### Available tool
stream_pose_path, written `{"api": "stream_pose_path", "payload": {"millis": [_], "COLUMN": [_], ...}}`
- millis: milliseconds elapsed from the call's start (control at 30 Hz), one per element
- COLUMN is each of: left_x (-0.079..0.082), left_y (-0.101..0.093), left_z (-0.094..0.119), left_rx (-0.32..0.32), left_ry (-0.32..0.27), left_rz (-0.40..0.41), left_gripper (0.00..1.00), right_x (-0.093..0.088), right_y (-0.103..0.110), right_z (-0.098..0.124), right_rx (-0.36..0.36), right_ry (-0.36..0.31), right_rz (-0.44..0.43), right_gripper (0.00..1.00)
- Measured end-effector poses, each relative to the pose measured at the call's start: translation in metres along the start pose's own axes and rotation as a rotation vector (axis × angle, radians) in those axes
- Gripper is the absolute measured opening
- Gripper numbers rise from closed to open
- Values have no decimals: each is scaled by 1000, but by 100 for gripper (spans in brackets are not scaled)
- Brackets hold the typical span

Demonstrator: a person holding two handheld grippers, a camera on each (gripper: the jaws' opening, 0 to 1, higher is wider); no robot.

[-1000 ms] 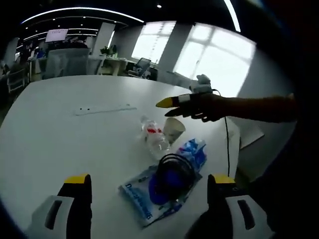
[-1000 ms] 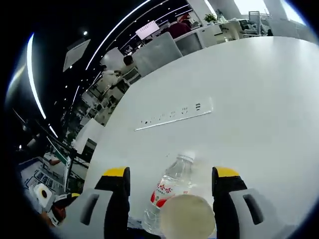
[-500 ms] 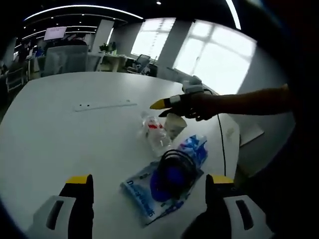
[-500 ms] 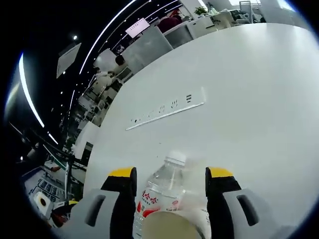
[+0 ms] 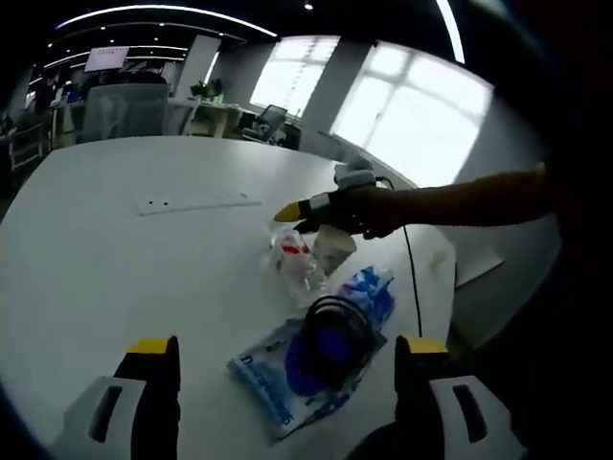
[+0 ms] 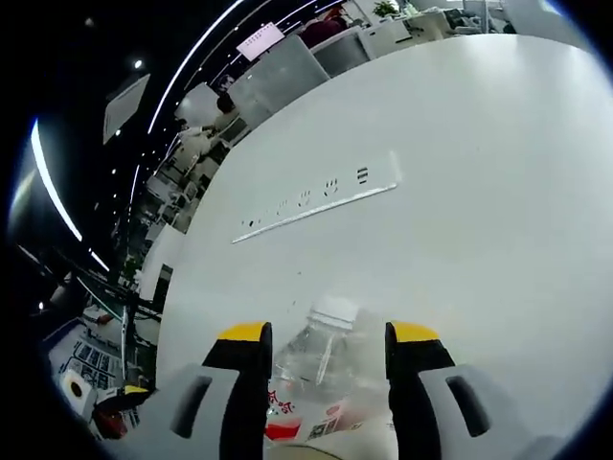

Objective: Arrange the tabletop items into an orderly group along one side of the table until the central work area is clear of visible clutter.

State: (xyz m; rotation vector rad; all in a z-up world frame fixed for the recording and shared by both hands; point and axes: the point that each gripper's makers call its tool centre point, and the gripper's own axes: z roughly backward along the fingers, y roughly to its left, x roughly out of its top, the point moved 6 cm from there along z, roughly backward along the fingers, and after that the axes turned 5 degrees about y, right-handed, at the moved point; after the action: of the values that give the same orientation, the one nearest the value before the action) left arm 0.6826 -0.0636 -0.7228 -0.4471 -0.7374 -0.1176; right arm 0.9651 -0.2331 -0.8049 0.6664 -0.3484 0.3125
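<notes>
A clear water bottle [image 5: 295, 264] with a red label lies on the white table [image 5: 115, 259], and a paper cup [image 5: 333, 249] sits right beside it. Nearer me, a blue packet [image 5: 270, 376] lies under a black and blue coiled item [image 5: 330, 337]. My left gripper [image 5: 287, 356] hangs open in front of this pile, touching nothing. My right gripper [image 5: 297, 218], held by a hand, hovers low over the bottle and cup. Seen from the right gripper [image 6: 329, 335], the open jaws straddle the bottle [image 6: 316, 369].
A long socket strip [image 6: 321, 201] is set flush in the table's middle, also visible as the socket strip [image 5: 196, 202]. Bare tabletop stretches to the left. The table edge [image 5: 450, 278] runs close on the right. Office chairs and desks stand behind.
The right gripper has moved lower and further over the bottle and cup. In its view the bottle has grown, the cup has slid out at the bottom, and the jaws stand slightly closer.
</notes>
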Motion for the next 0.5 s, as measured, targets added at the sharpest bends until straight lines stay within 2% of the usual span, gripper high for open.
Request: {"api": "stream_pose_path", "payload": {"millis": [200,500], "left_x": [2,3], "left_y": [-1,2], "left_z": [-4,-5], "left_rx": [0,16], "left_ry": [0,2], "left_rz": [5,14], "left_gripper": [91,90], "right_x": [5,2], "right_y": [-5,-9], "right_z": [-6,-17], "right_rx": [-1,10], "right_ry": [36,83], "right_rz": [-13,-44], "right_gripper": [37,32]}}
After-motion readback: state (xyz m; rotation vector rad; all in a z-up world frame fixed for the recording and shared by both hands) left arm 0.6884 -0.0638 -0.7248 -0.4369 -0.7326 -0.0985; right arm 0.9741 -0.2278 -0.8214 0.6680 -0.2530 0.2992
